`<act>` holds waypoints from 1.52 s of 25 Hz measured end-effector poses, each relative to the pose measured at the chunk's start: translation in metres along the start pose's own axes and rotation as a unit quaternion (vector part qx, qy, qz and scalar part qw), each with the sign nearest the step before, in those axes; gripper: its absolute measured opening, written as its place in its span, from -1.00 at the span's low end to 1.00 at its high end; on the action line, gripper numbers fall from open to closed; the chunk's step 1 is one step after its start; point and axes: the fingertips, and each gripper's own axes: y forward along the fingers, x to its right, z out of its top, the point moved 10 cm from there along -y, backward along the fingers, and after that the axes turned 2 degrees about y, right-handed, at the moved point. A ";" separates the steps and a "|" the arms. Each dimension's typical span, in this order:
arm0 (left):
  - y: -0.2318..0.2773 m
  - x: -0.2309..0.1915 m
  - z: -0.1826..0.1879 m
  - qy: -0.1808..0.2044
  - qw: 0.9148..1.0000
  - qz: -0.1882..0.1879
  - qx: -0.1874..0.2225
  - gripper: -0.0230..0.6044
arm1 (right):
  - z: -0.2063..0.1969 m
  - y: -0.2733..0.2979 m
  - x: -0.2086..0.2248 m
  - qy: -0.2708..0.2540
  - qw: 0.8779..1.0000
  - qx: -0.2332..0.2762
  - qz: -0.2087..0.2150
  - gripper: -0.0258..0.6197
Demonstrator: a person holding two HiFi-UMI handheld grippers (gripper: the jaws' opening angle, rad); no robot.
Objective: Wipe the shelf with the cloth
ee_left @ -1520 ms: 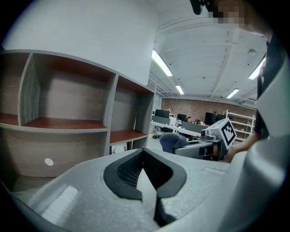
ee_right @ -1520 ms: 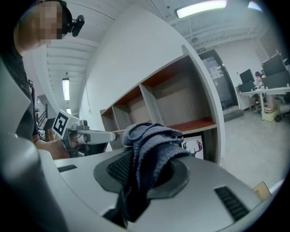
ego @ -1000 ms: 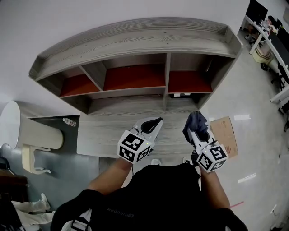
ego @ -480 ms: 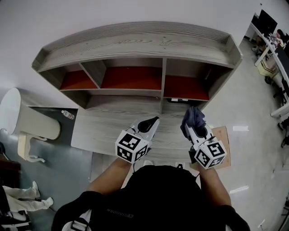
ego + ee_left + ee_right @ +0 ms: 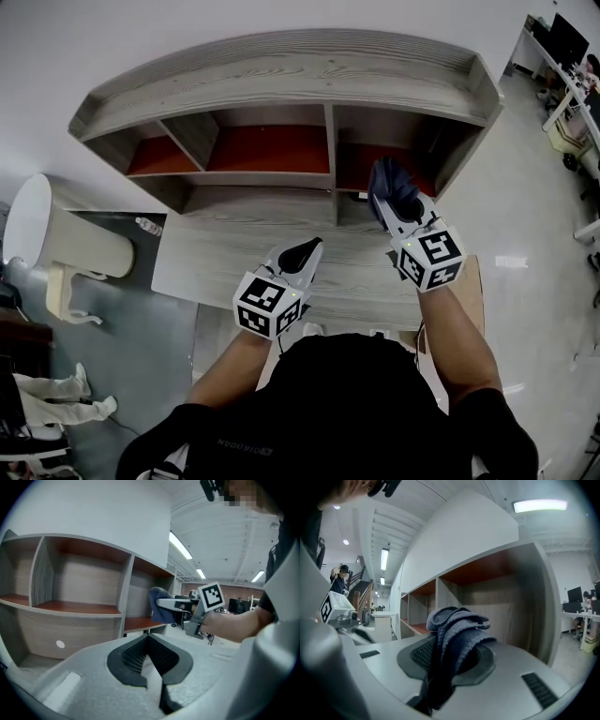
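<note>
Cloth (image 5: pixel 389 183), dark blue and bunched, is pinched at its lower part between the jaws of the right gripper (image 5: pixel 388 201). Its long axis runs along the jaws, and the free end sticks out past the tips toward the shelf (image 5: pixel 281 80). In the right gripper view the cloth (image 5: pixel 457 634) rises from the right gripper (image 5: pixel 445 660) in thick folds that curl over to the right.

The shelf is grey wood w/ a curved top board and three open compartments w/ red-brown floors. It stands at the back edge of a grey wood desk (image 5: pixel 234 267), against a white wall. The room is an office w/ a pale floor (image 5: pixel 530 216) and long ceiling lamps.

In the left gripper view the cloth (image 5: pixel 161 605) hangs at the mouth of the right compartment (image 5: pixel 370 169), above its front edge; whether it touches, I cannot tell.

The left gripper (image 5: pixel 308 251) hovers over the desk's front part, well apart from the cloth. In its own view the left gripper (image 5: pixel 151 654) has its jaws pressed together w/ nothing between.
</note>
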 end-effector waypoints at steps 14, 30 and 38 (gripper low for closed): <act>-0.015 -0.002 -0.009 0.005 0.999 0.024 -0.030 -0.90 | 0.070 0.118 0.025 -0.080 0.996 0.042 -0.027 -0.63; -0.007 -0.009 0.000 0.008 1.000 0.015 -0.014 -0.90 | 0.068 0.108 0.064 -0.091 0.989 0.034 -0.115 -0.63; 0.002 -0.007 0.002 0.007 1.000 0.000 -0.015 -0.90 | 0.060 0.080 0.093 -0.085 0.982 0.025 -0.168 -0.63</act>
